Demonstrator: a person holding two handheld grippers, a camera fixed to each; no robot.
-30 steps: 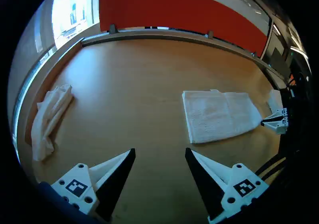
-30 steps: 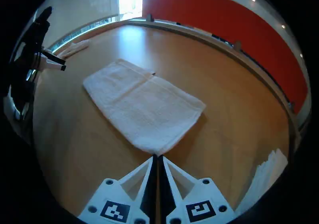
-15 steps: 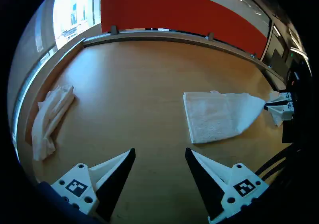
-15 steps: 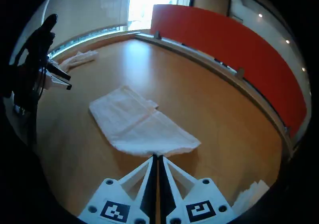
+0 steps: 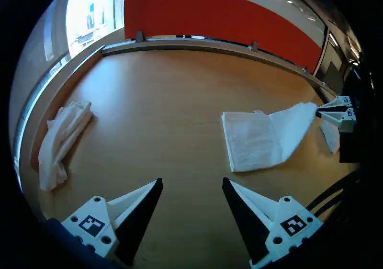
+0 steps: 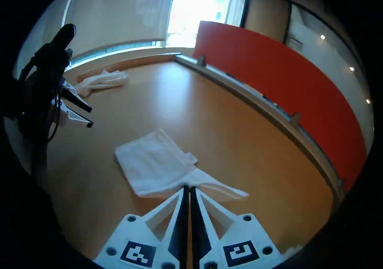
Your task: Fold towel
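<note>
Right gripper (image 6: 188,188): fingers pinched together on one towel (image 6: 148,161) corner, held up off the table (image 6: 201,111).
Left gripper (image 5: 192,180): spread wide, empty.
Rest of towel: flat near table's right edge.

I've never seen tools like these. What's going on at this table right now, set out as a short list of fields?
Surface: wooden table
Towel being folded: white towel, mostly flat, one corner raised off the table
Right gripper: shut on the raised corner
Left gripper: open, holding nothing, over bare table
Second cloth: crumpled white towel near the table's side edge, well apart from the first
Backdrop: red panel along the far edge
</note>
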